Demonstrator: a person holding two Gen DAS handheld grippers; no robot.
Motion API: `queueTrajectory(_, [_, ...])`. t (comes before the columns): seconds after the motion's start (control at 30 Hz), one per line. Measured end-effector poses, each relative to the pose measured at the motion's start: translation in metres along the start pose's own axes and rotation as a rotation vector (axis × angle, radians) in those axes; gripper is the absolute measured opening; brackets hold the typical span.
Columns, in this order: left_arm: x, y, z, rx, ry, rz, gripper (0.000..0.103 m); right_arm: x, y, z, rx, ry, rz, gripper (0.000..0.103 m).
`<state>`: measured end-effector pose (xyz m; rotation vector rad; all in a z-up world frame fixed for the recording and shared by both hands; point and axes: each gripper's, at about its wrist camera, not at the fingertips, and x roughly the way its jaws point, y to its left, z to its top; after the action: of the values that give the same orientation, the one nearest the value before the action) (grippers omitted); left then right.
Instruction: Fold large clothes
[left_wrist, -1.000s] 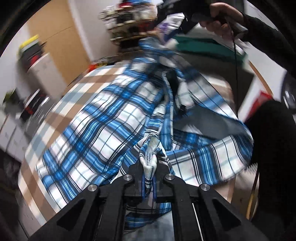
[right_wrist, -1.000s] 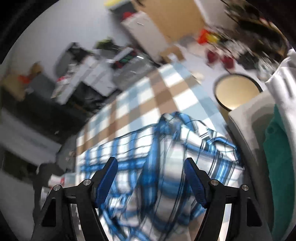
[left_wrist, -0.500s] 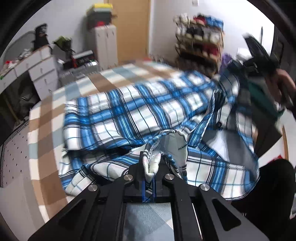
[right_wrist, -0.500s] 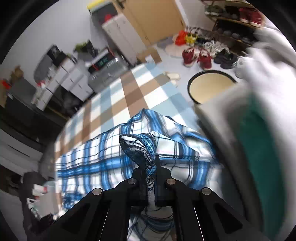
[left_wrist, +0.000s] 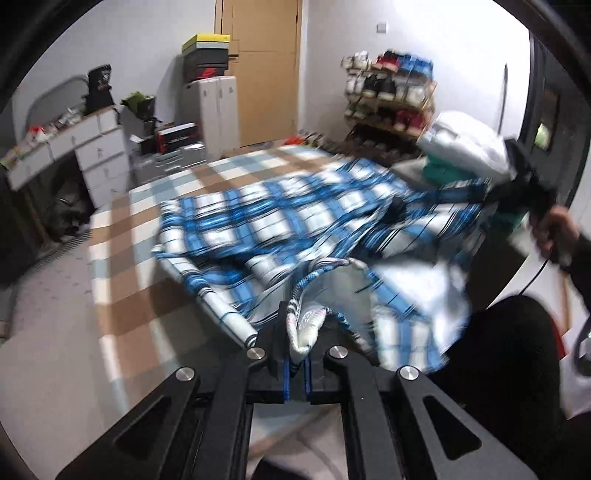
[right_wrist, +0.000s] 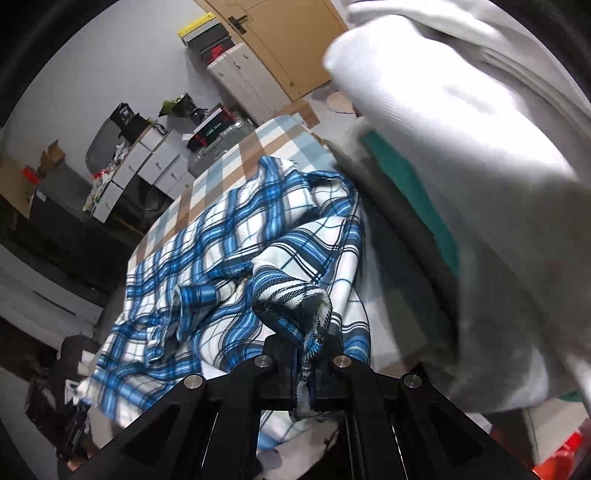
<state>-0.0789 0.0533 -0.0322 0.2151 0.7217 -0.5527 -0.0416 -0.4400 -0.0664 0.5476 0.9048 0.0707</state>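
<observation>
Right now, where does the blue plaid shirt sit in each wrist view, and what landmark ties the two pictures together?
Left wrist: the blue plaid shirt spreads across the centre, a fold pinched at the bottom.
Right wrist: the shirt fills the centre-left, a bunched fold clamped low in the middle.
Shared landmark: the brown-and-white checked bedcover under it.

Plaid shirt lies on checkered bed.

No text, label, brand or number can be read in either view; the stacked cardboard boxes by the door are too blurred to read.
</observation>
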Motion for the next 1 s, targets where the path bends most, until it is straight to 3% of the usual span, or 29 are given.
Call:
queueTrajectory(0.2, [0.008, 0.009, -0.014, -0.033, 0.041, 0.035, 0.001, 0.000, 0.003, 0.001, -0.018, 0.004, 0.045, 0.004])
queueTrajectory(0.33, [0.002, 0.019, 0.000, -0.081, 0.011, -0.004, 0.001, -0.012, 0.011, 0.008, 0.000, 0.004, 0.094, 0.004])
queueTrajectory(0.43, [0.002, 0.033, 0.022, -0.127, 0.004, -0.058, 0.001, -0.016, 0.028, 0.033, -0.004, 0.033, 0.104, 0.004])
queueTrajectory(0.5, [0.015, 0.057, 0.057, -0.235, 0.045, -0.083, 0.001, -0.009, 0.042, 0.065, 0.024, 0.072, 0.102, 0.004])
queueTrajectory(0.6, [0.056, 0.116, 0.111, -0.499, 0.125, -0.116, 0.000, 0.012, 0.062, 0.119, 0.051, 0.130, 0.059, 0.004])
queueTrajectory(0.73, [0.121, 0.197, 0.172, -0.689, 0.177, -0.066, 0.000, 0.067, 0.074, 0.201, 0.150, 0.239, -0.010, 0.008])
queueTrajectory(0.8, [0.155, 0.229, 0.186, -0.750, 0.200, -0.047, 0.000, 0.096, 0.072, 0.228, 0.176, 0.258, -0.092, 0.016])
queueTrajectory(0.87, [0.186, 0.255, 0.188, -0.789, 0.225, 0.028, 0.000, 0.128, 0.062, 0.251, 0.225, 0.298, -0.096, 0.025])
queueTrajectory(0.93, [0.215, 0.273, 0.178, -0.835, 0.266, 0.032, 0.000, 0.151, 0.052, 0.265, 0.233, 0.307, -0.109, 0.034])
queueTrajectory(1.0, [0.243, 0.291, 0.165, -0.893, 0.314, 0.011, 0.000, 0.165, 0.037, 0.271, 0.251, 0.310, -0.163, 0.055])
